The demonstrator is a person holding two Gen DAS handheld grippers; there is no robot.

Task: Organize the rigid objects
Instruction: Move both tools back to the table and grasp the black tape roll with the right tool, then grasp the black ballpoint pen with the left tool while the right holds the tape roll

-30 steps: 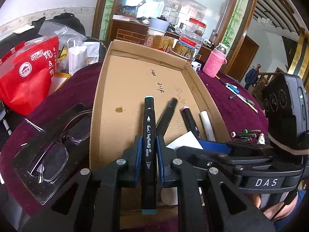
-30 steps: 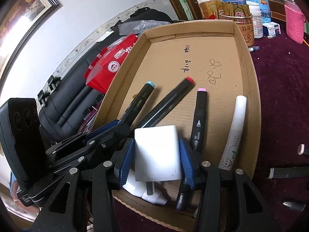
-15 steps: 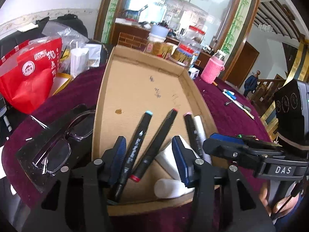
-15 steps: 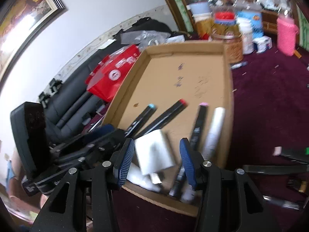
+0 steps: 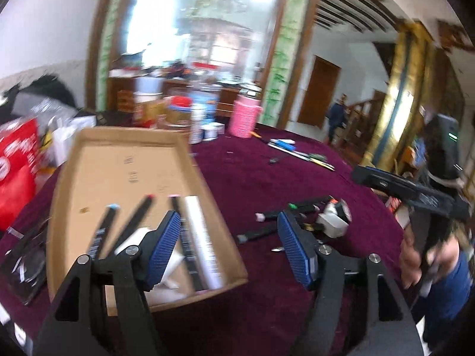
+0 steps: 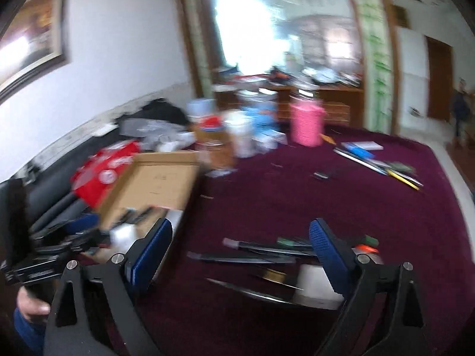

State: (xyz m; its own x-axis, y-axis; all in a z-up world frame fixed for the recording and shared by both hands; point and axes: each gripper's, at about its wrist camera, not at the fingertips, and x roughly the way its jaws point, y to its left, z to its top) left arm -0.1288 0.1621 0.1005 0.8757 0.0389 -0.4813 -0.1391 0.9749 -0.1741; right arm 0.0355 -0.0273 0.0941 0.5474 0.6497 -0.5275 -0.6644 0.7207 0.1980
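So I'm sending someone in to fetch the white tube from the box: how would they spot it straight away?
Look at the dark red tablecloth and find the shallow cardboard box lying open on it. Several pens lie in a row at its near end, and the white tube is the last one, against the wall nearest the loose pens. The others are black; it alone is white.

Left gripper [image 5: 230,246]: black two-finger frame, ribbed blue pads, jaws just opened wide, nothing between them. Right gripper [image 6: 240,255]: same build, jaws just opened wide, empty. Person's hand [image 5: 415,264]: wrapped round the right gripper's handle.
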